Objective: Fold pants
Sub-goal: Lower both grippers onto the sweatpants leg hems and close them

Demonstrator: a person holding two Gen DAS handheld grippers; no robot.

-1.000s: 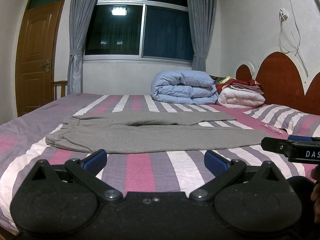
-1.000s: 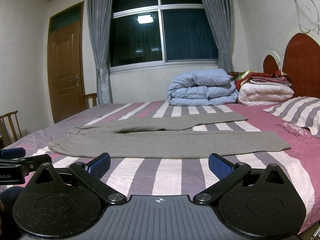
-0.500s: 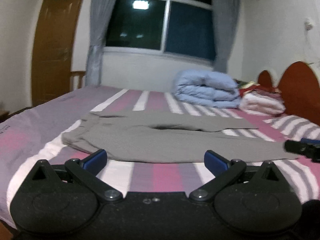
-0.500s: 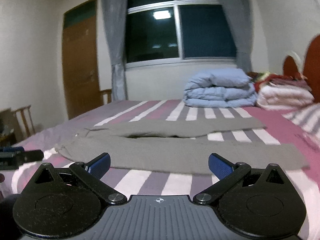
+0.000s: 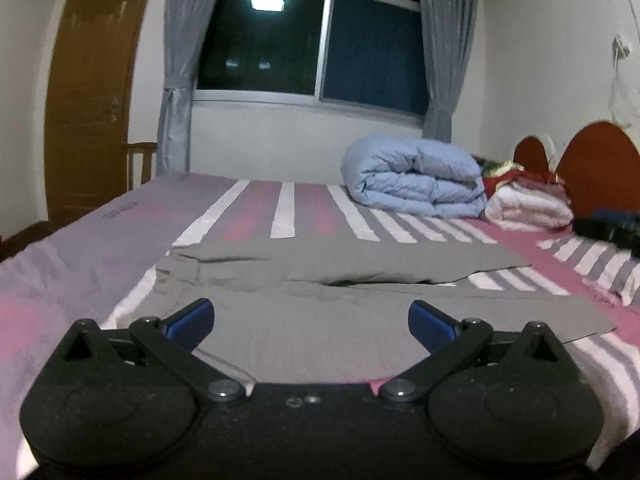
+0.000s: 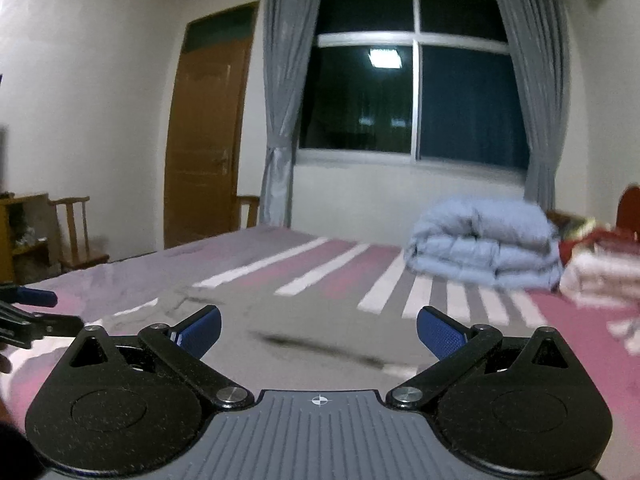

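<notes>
Grey pants (image 5: 328, 320) lie flat on the striped bed (image 5: 120, 240), waistband to the left and both legs stretching right, the far leg angled away. My left gripper (image 5: 310, 322) hangs open over the near leg close to the waist, nothing between its blue pads. In the right wrist view the pants (image 6: 320, 344) are blurred, and my right gripper (image 6: 318, 330) is open above them near the crotch gap. The left gripper (image 6: 32, 316) shows at that view's left edge. The right gripper (image 5: 608, 230) appears dark at the left wrist view's right edge.
A folded light-blue duvet (image 5: 416, 184) and a pile of white and red bedding (image 5: 528, 204) sit at the far right by the red headboard (image 5: 592, 168). A striped pillow (image 5: 624, 268) lies at the right. Wooden door (image 6: 208, 140), chair (image 6: 76, 232) and curtained window (image 6: 412, 96) stand beyond the bed.
Both grippers have moved forward over the bed and closer to the pants, now above the fabric. The right gripper has swung left toward the waist end. Both stay open.
</notes>
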